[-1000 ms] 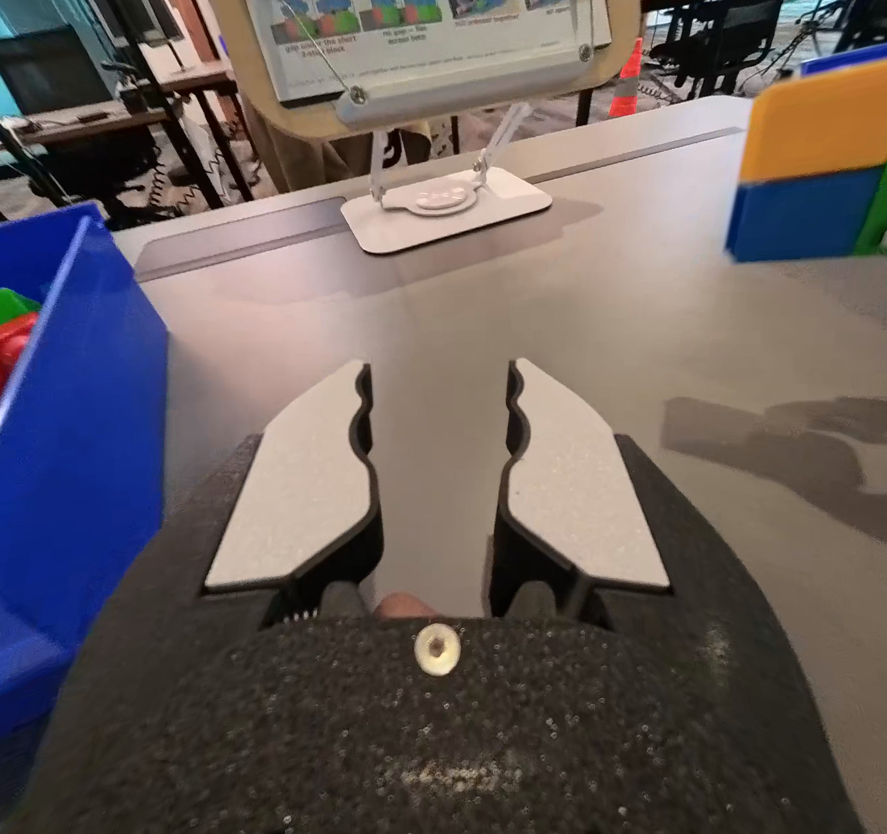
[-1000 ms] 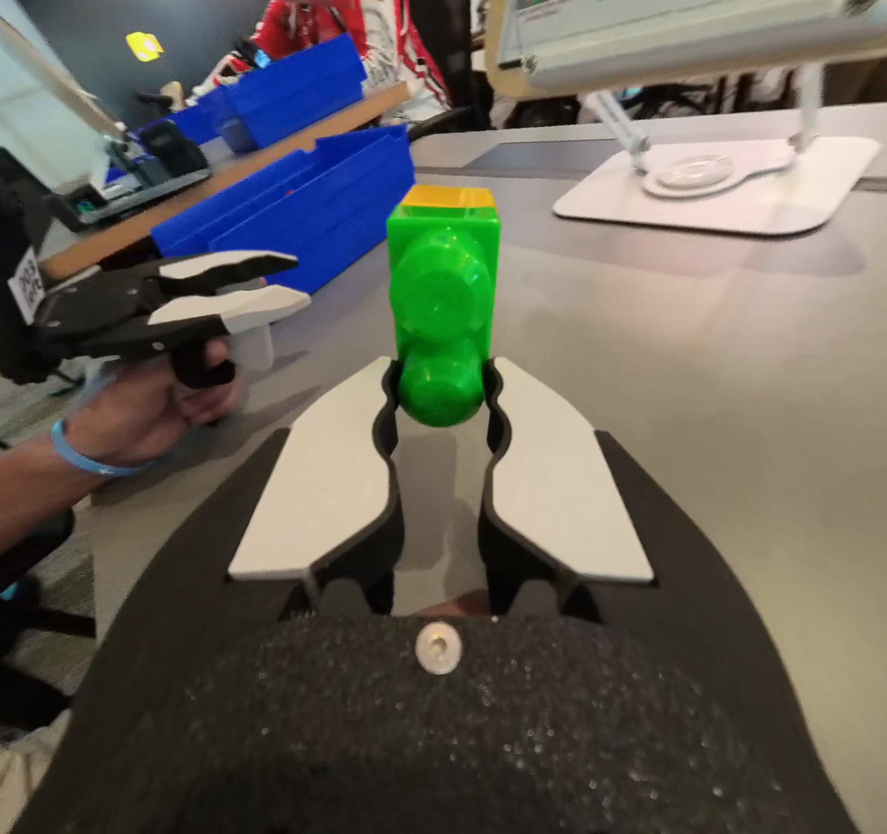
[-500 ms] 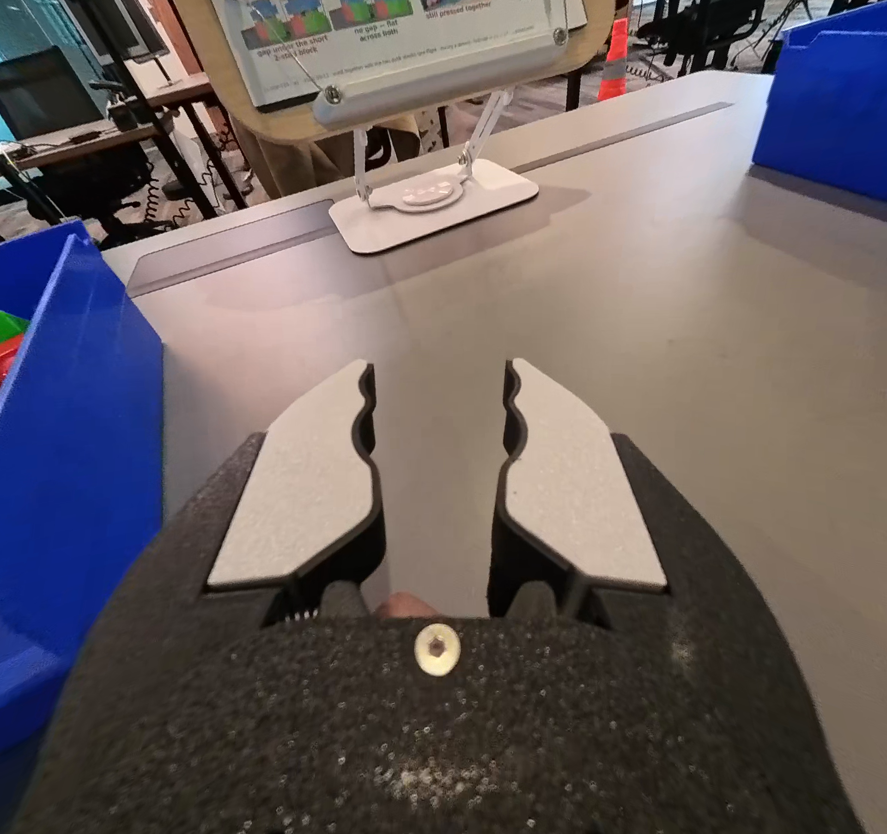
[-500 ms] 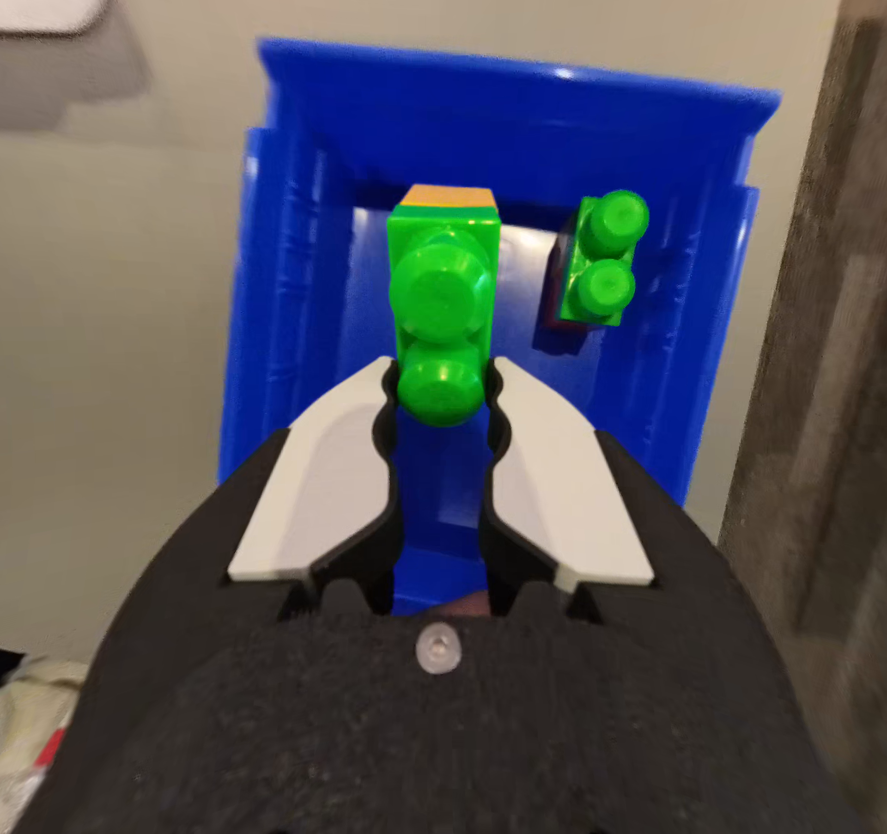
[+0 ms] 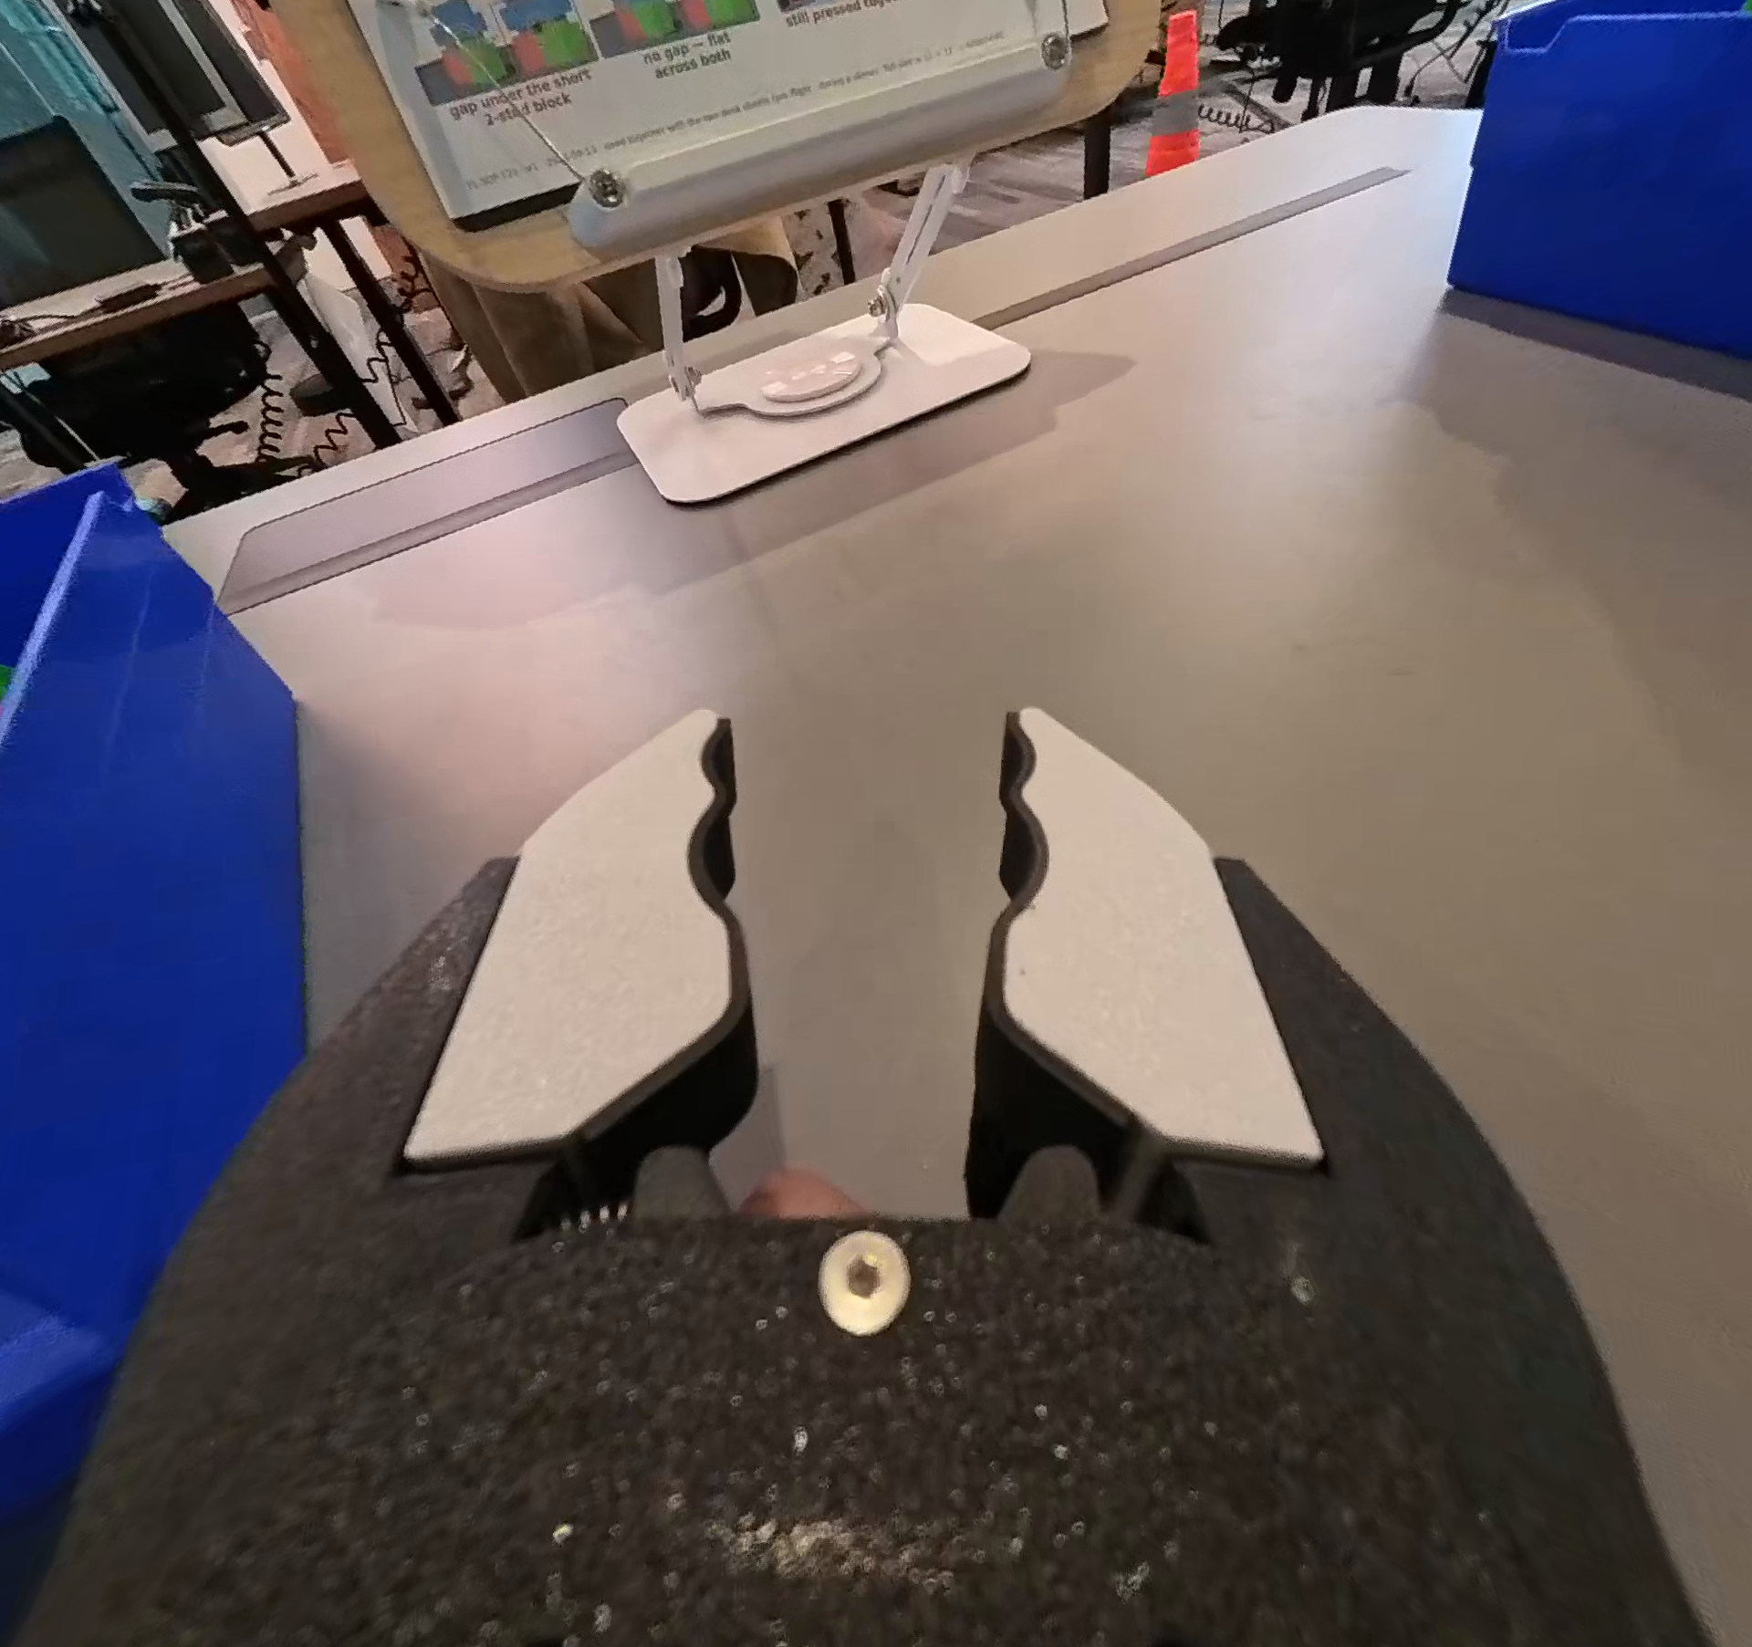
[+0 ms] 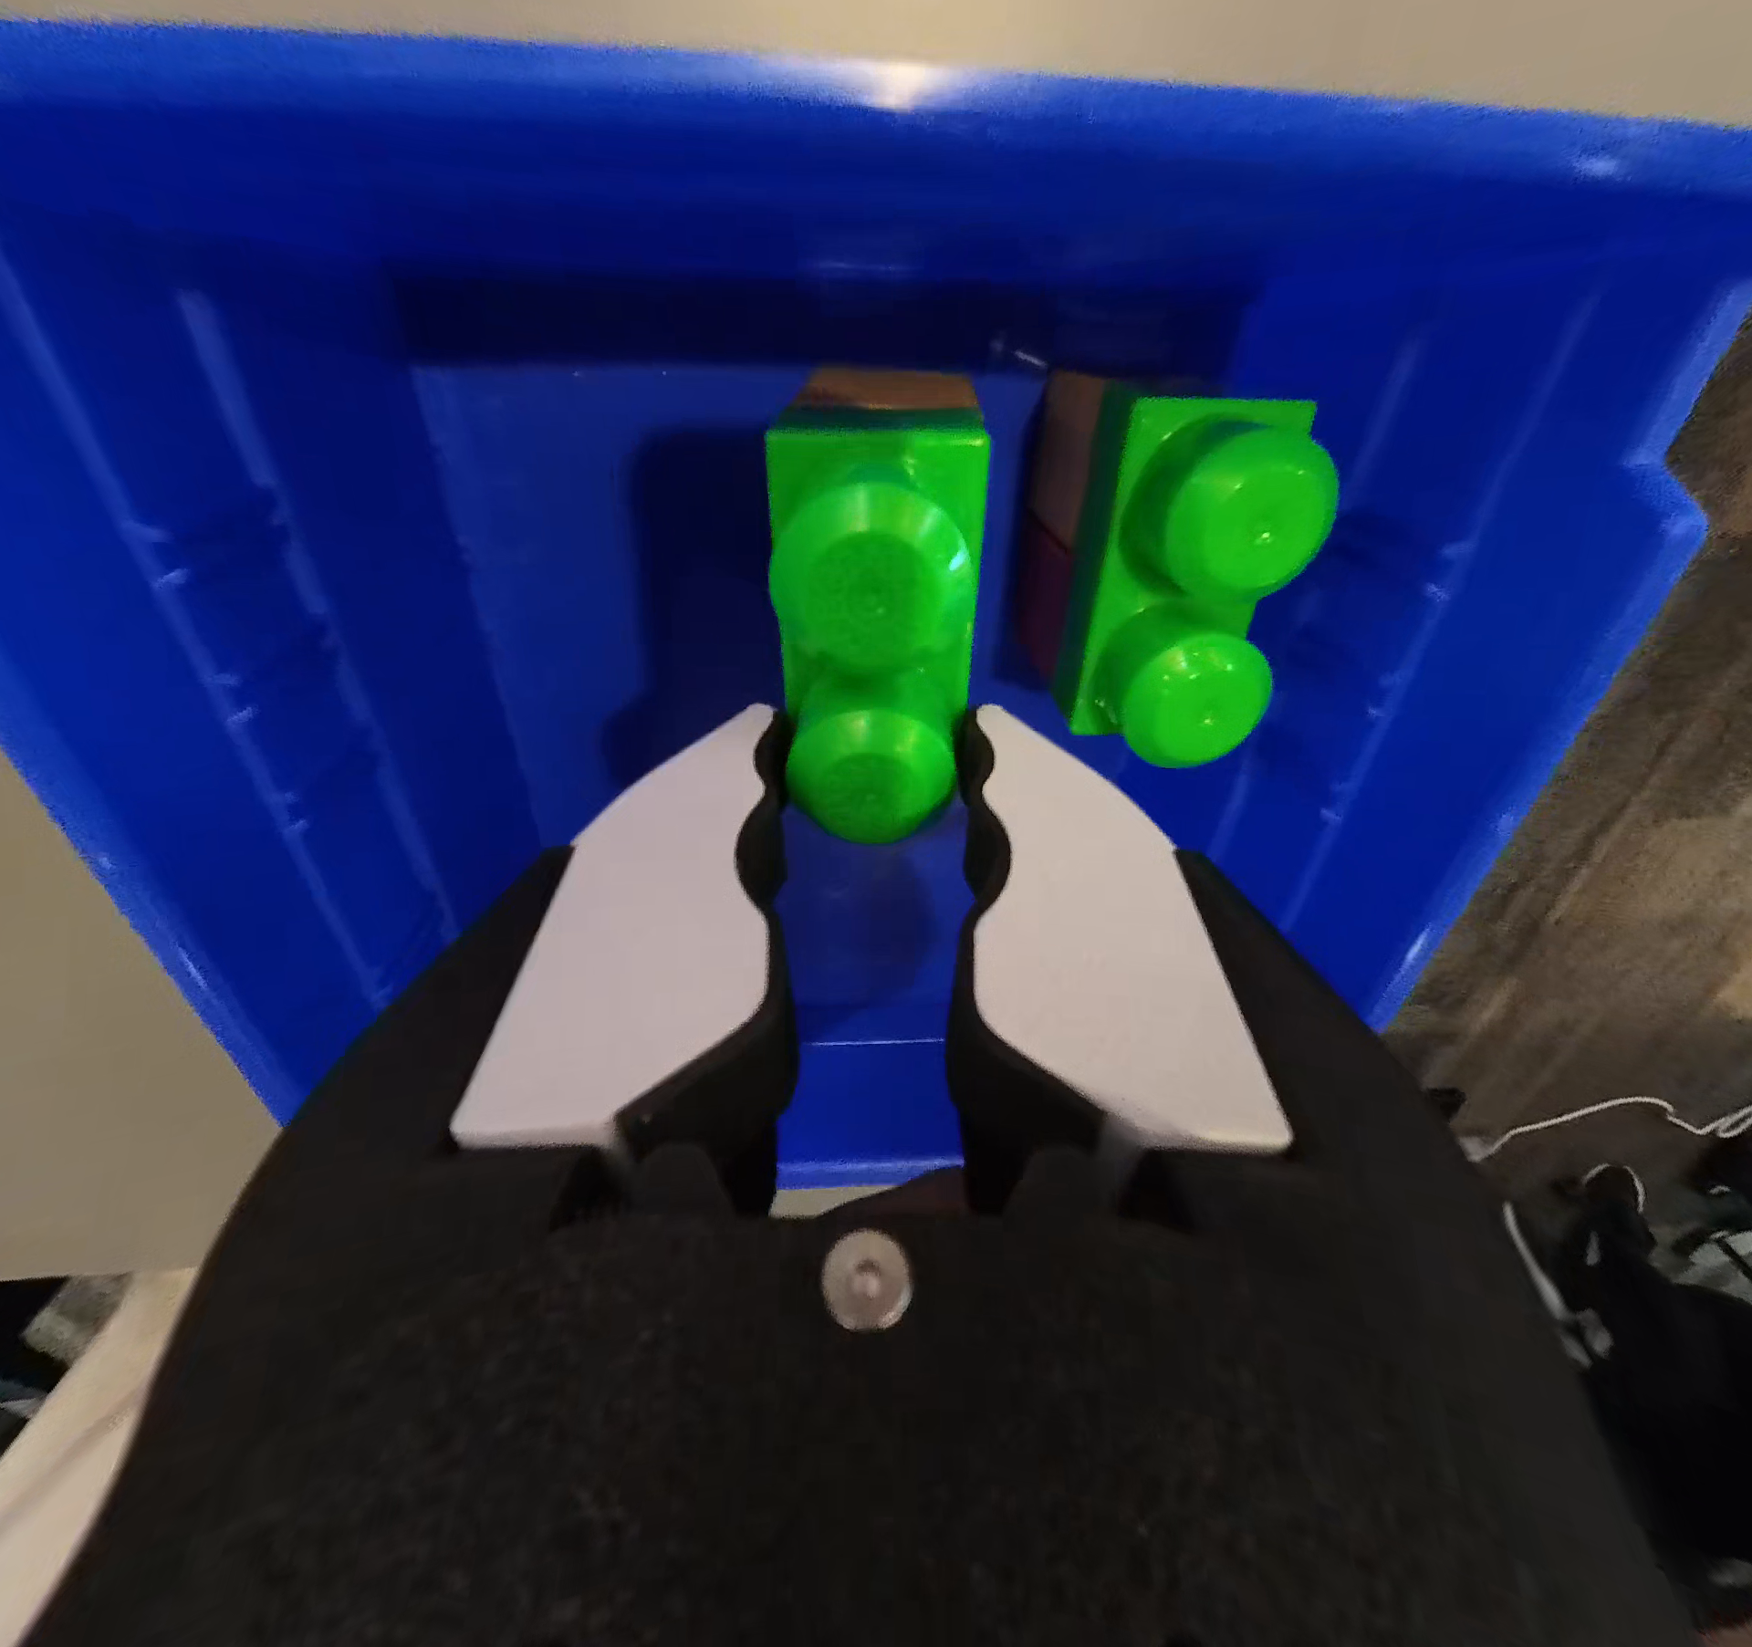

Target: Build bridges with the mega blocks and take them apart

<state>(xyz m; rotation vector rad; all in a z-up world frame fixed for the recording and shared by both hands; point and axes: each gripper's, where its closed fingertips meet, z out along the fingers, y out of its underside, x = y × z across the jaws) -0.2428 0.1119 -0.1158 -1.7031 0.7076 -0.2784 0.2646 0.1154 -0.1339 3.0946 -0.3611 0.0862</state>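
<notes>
Right gripper [image 6: 872, 739], lower centre of its frame, had jaws pinching the near stud of a green two-stud block [image 6: 877, 578]; an orange block seemed stuck beneath it. The stack hung inside the blue bin [image 6: 284, 559]. A second green block [image 6: 1204, 578] lay just right of it on the bin floor. Judgement: hollow rigid plastic, light, slick; a stud grip is small and could pivot, flat sides look safer. Left gripper [image 5: 867, 796] hovered over bare counter [image 5: 1327, 653], jaws spread, holding nothing. Sign stand [image 5: 825, 407] sat upper centre.
</notes>
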